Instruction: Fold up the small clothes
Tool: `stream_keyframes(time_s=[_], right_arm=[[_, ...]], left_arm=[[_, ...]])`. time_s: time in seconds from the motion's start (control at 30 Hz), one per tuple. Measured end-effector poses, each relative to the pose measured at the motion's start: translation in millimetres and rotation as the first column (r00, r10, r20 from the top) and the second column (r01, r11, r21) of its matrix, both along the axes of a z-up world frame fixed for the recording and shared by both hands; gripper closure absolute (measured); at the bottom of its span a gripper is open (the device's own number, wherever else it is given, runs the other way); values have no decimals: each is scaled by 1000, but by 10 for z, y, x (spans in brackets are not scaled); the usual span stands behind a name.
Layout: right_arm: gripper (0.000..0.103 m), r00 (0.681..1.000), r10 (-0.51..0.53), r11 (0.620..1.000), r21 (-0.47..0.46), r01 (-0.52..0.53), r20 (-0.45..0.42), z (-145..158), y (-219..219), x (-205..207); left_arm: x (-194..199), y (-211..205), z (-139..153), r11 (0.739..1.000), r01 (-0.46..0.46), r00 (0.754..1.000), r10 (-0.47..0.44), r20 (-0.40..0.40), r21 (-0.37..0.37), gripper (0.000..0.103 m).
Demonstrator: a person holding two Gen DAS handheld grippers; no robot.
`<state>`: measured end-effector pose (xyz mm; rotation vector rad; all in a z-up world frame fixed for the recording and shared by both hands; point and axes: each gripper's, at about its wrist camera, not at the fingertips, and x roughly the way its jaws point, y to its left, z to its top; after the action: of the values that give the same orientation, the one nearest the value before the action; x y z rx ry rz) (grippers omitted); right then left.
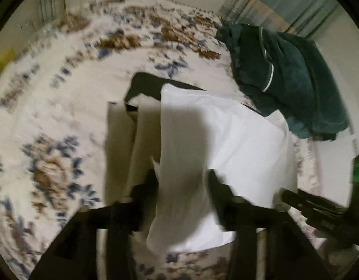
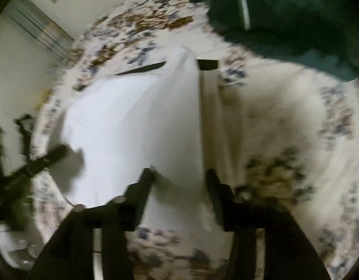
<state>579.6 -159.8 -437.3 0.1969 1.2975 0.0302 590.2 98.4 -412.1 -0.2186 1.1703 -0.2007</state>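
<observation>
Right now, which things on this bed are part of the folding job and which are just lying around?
Part of the job:
white garment
left gripper
right gripper

Just lying about:
dark green clothing, heaped at the bed's edge
black piece under the white garment
floral bedspread

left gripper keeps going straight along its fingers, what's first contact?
Probably the white garment: it already fills the space between the left gripper's fingers and stretches ahead. A dark garment lies beyond it on the floral bedsheet. Blur leaves depth unclear.
</observation>
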Motion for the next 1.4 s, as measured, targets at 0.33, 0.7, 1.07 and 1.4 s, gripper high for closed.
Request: stream_keyframes(time_s=[0.33, 0.7, 1.07, 1.4], right_arm=[[1, 994, -54, 964, -254, 76, 91, 760, -13, -856], [1, 963, -53, 950, -284, 130, 264, 2251, -61, -2137], [1, 894, 18, 957, -268, 115, 449, 3778, 11, -3470], [1, 828, 52, 965, -243, 103, 558, 4580, -57, -4348]], left_arm=[[-717, -180, 496, 972, -83, 990, 55, 131, 218, 0], [-1904, -352, 1690, 958, -135, 961, 65, 267, 253, 0], [-2979, -516, 2857, 958, -185, 910, 83, 407, 219, 0], [-3665, -678, 3381, 952, -221, 861, 88, 500, 213, 0]])
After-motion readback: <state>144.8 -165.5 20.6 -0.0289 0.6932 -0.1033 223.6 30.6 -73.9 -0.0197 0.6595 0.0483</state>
